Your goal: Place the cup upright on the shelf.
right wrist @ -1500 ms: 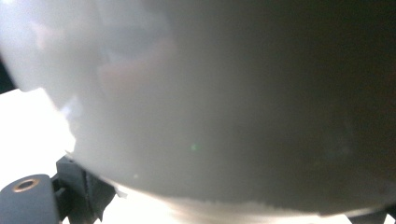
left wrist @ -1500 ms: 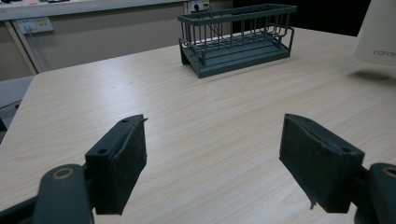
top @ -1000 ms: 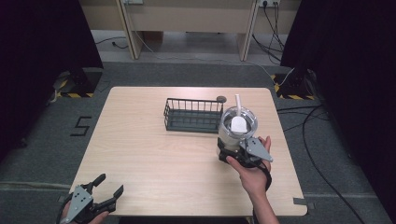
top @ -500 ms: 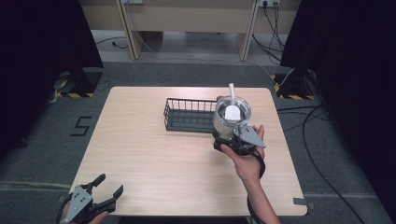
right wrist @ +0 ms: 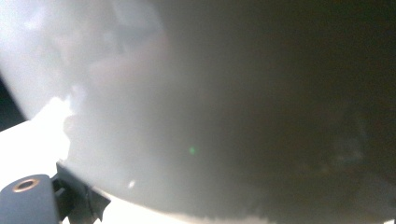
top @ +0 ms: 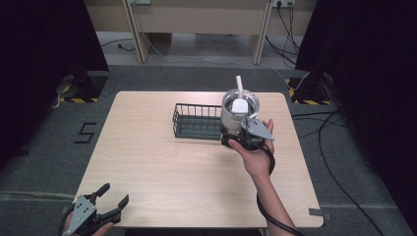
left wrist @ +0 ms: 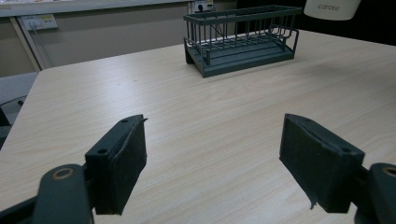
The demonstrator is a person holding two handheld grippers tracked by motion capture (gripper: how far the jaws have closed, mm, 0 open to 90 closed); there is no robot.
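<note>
A: Where is the right gripper [top: 242, 135] in the high view?

B: Right of centre in the frame, held up by the person's right hand [top: 255, 155]. Its fingers are clamped on a clear round cup [top: 239, 110] with a white lid and a white straw sticking up. The cup sits at the right end of the dark wire basket [top: 195, 121], and from above I cannot tell whether it is over the basket or just beside it.

A: And the right gripper view?

B: The cup's pale wall [right wrist: 196, 107] presses right up against the lens, blurred, with one finger's tip at the lower left.

A: The left gripper [top: 105, 202]?

B: Lower left of the high view, at the near edge of the wooden table [top: 162, 167], well apart from the cup. In the left gripper view its fingers [left wrist: 116, 163] stand wide open with only bare table between them, holding nothing. The basket [left wrist: 240, 37] appears at the upper middle of that view, and the cup's white underside [left wrist: 331, 7] pokes in at the top right corner.
</note>
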